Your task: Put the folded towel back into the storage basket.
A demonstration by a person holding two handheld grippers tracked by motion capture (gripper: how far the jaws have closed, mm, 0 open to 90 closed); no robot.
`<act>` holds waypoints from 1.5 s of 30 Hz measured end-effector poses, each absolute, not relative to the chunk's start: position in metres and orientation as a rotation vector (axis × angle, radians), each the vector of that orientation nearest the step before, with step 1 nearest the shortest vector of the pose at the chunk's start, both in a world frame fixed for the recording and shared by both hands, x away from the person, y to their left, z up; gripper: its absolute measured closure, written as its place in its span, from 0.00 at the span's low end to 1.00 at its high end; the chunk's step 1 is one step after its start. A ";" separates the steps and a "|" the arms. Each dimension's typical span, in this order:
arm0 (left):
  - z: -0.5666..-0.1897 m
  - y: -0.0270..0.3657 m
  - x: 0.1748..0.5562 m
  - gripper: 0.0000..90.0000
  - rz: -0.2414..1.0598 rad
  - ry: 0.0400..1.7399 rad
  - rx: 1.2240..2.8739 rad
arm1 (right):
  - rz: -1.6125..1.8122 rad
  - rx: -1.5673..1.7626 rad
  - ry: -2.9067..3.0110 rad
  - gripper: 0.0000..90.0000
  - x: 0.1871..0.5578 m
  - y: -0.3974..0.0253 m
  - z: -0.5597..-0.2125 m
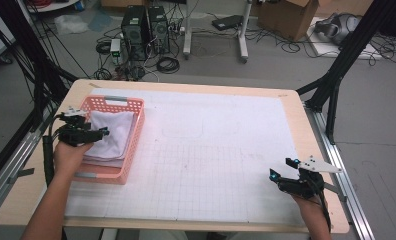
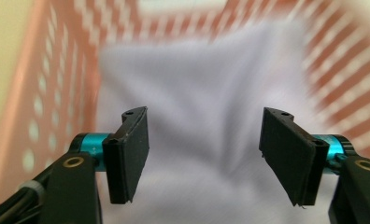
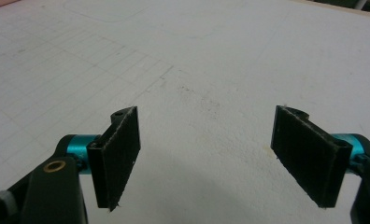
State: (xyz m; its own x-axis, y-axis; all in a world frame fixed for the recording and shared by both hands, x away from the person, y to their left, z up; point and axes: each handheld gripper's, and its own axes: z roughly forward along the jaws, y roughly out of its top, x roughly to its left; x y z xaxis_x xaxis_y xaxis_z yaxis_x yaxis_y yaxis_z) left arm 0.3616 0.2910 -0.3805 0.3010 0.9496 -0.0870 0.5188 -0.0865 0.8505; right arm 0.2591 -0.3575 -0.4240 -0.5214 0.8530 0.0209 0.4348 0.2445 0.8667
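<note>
Cables, computer towers and a cardboard box crowd the floor along the top of the high view; below them sits the table (image 1: 286,100) under a white gridded mat (image 1: 211,160). At the left of that frame, a pink basket (image 1: 136,131) holds a folded white cloth (image 1: 111,132).

Left gripper (image 1: 104,132) hovers over the cloth, jaws wide apart and holding nothing. Step in hand appears to be the reach for the cloth. To do it well: lower straight down between the basket walls, bite a fold rather than a single layer, and lift clear of the rim.

Cloth looks soft, pale and neatly stacked, blurred in the left gripper view (image 2: 202,93).

Right gripper (image 1: 282,169), lower right, is spread open and empty above bare mat.
</note>
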 end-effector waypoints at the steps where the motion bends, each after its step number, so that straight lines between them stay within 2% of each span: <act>1: -0.376 0.290 0.358 0.34 0.649 1.299 1.684 | 1.207 1.174 2.065 0.25 0.259 -0.357 -0.424; 6: -0.362 0.284 0.340 0.34 0.640 1.145 1.503 | 1.212 1.169 2.064 0.25 0.260 -0.356 -0.424; 12: -0.354 0.264 0.325 0.24 0.622 0.995 1.462 | 1.211 1.163 2.064 0.25 0.260 -0.357 -0.424; 15: -0.351 0.250 0.319 0.25 0.595 0.928 1.451 | 1.215 1.159 2.062 0.25 0.260 -0.356 -0.424; 27: -0.355 0.179 0.297 0.25 0.489 0.719 1.534 | 1.244 1.132 2.033 0.25 0.259 -0.358 -0.424; 38: -0.384 0.132 0.291 0.27 0.415 0.665 1.580 | 1.244 1.143 2.020 0.25 0.253 -0.361 -0.425; 45: -0.413 0.108 0.283 0.27 0.373 0.640 1.671 | 1.231 1.144 2.018 0.25 0.250 -0.359 -0.425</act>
State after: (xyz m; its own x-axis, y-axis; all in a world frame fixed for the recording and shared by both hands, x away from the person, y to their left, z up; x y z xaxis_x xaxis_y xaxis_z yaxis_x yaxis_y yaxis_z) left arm 0.2829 0.1076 -0.4128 0.7938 0.5991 -0.1046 0.2040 -0.1001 0.9738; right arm 0.2499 -0.3591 -0.4255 -0.5155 0.8569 0.0034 0.3952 0.2342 0.8882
